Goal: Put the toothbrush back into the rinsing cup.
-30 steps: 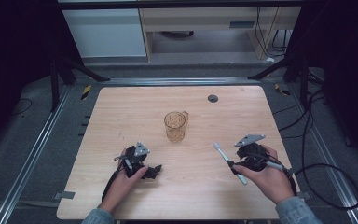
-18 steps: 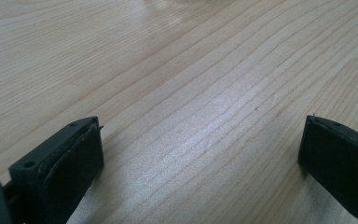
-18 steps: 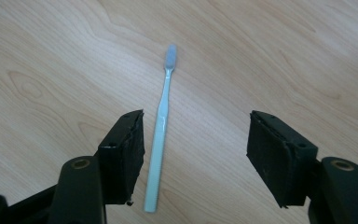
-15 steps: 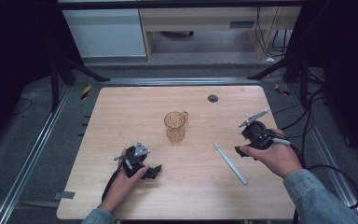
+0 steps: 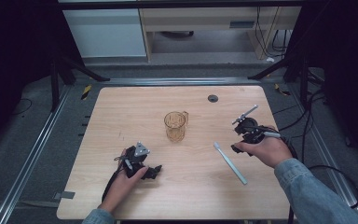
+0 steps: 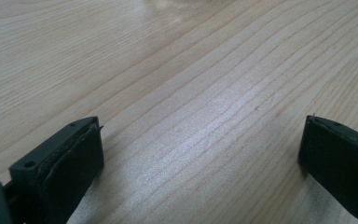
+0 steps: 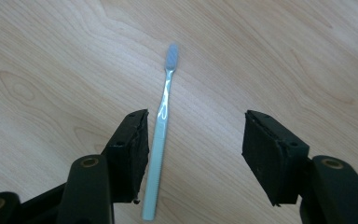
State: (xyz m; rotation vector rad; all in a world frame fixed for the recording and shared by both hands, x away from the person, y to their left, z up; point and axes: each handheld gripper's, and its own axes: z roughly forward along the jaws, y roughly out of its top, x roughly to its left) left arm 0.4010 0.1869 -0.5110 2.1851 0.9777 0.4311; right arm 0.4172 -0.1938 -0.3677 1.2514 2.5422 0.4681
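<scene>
The toothbrush (image 7: 162, 130) lies flat on the table (image 5: 121, 116), right of the glass mug (image 5: 175, 126). The right hand-held gripper (image 7: 193, 154) hovers above it, jaws spread but just closing, nothing between them. Next: lower and pinch the handle. The left hand-held gripper (image 6: 200, 154) rests spread, holding nothing.

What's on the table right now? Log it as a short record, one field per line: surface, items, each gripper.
surface: wooden table
cup: clear amber cup with a handle, upright near the table's middle
toothbrush: pale toothbrush lying flat, right of the cup, apart from it
left gripper: left gripper held low over bare wood, jaws wide apart, nothing between them
right gripper: right gripper raised above the toothbrush, jaws just been closing but apart, not touching the handle
small item: dark round disc near the far edge
</scene>
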